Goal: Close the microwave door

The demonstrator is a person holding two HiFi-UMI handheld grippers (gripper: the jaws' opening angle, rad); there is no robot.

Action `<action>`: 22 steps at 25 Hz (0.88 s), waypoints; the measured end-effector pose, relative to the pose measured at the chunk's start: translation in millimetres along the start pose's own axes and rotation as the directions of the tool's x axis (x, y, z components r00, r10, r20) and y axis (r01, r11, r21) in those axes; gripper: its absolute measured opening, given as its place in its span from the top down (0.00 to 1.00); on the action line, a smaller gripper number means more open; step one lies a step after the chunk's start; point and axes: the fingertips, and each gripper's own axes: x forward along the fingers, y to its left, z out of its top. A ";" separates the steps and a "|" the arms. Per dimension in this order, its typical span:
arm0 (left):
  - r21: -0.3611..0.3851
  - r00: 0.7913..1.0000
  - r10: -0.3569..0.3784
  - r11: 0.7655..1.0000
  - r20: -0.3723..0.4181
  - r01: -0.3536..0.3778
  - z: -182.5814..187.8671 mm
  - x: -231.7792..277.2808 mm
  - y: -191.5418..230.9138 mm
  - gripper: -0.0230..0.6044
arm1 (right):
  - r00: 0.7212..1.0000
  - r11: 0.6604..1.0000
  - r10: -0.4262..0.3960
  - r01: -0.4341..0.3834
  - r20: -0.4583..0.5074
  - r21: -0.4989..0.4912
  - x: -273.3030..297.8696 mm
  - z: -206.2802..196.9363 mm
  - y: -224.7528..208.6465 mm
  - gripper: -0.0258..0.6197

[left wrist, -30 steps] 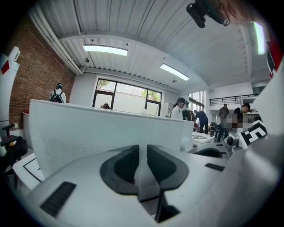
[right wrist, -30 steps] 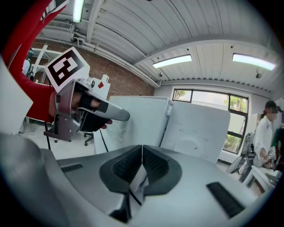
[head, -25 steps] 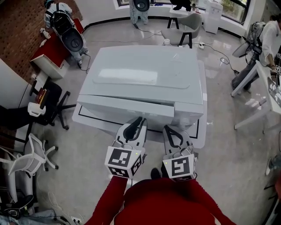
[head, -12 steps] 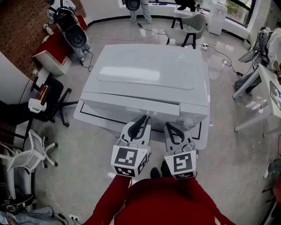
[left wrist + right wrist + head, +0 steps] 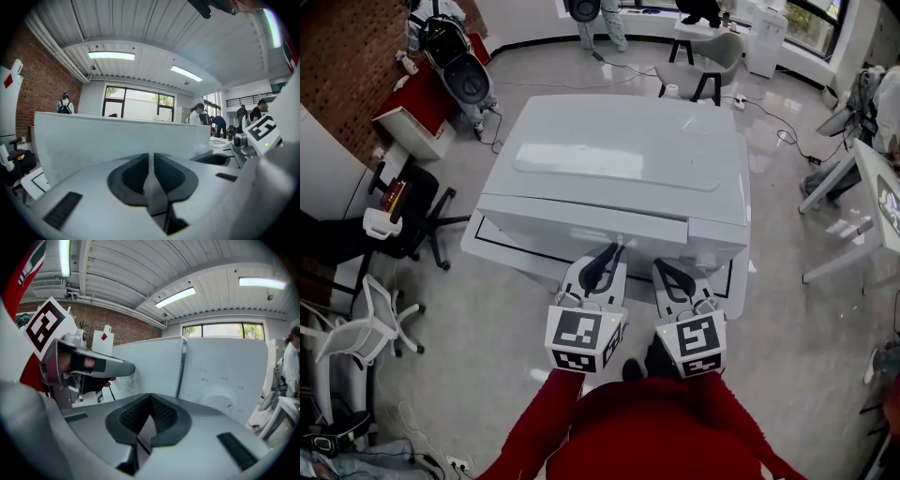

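Right gripper view: faint, unreadable print around white microwave (image 5: pixel 154 366) dial (image 5: pixel 218 397).

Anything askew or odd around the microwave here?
The white microwave door seems to sit slightly proud of the control panel at its right edge, apparently not fully shut. Nothing else stands out.

White table (image 5: pixel 734 281): black office chair (image 5: pixel 411 214) and white chair (image 5: pixel 373 323) left of it; grey armchair (image 5: pixel 714 54) beyond; brick wall (image 5: pixel 342 66) far left
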 end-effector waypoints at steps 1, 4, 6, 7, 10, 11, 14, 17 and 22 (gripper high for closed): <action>-0.002 1.000 0.003 1.000 -0.001 -0.003 0.4 2.2 0.6 0.89 | 1.000 1.000 -0.007 0.007 0.003 0.008 0.7 0.8 -3.1 0.94; -0.026 1.000 0.016 1.000 -0.005 -0.016 1.5 8.7 5.9 0.89 | 0.999 0.999 -0.038 0.037 0.016 0.016 3.7 6.0 -10.7 0.94; -0.038 1.000 0.024 0.999 -0.003 -0.024 1.3 8.9 7.7 0.91 | 0.999 0.999 -0.040 0.040 0.026 0.019 5.5 9.6 -10.2 0.94; -0.041 1.000 0.023 0.999 -0.002 -0.024 0.9 8.7 7.5 0.91 | 0.999 0.999 -0.039 0.039 0.029 0.021 5.9 10.4 -9.9 0.94; -0.045 1.000 0.018 0.999 -0.003 -0.019 0.5 9.1 7.0 0.91 | 0.999 0.999 -0.040 0.040 0.032 0.023 5.9 10.2 -10.1 0.94; -0.045 1.000 0.018 0.999 -0.003 -0.018 0.7 9.6 7.0 0.91 | 0.999 0.999 -0.042 0.041 0.034 0.022 6.0 10.2 -10.6 0.94; -0.043 1.000 0.018 0.999 0.000 -0.018 1.7 10.8 7.4 0.91 | 0.998 0.999 -0.046 0.045 0.036 0.023 6.6 10.6 -12.1 0.94; -0.042 1.000 0.021 0.999 0.007 -0.020 1.6 9.9 6.7 0.91 | 0.999 0.999 -0.030 0.030 0.027 0.030 4.7 8.6 -8.6 0.94; -0.065 1.000 0.002 0.998 0.005 -0.001 -7.2 -3.1 1.1 0.91 | 0.995 0.997 0.067 -0.069 0.077 0.017 -12.1 19.9 19.3 0.94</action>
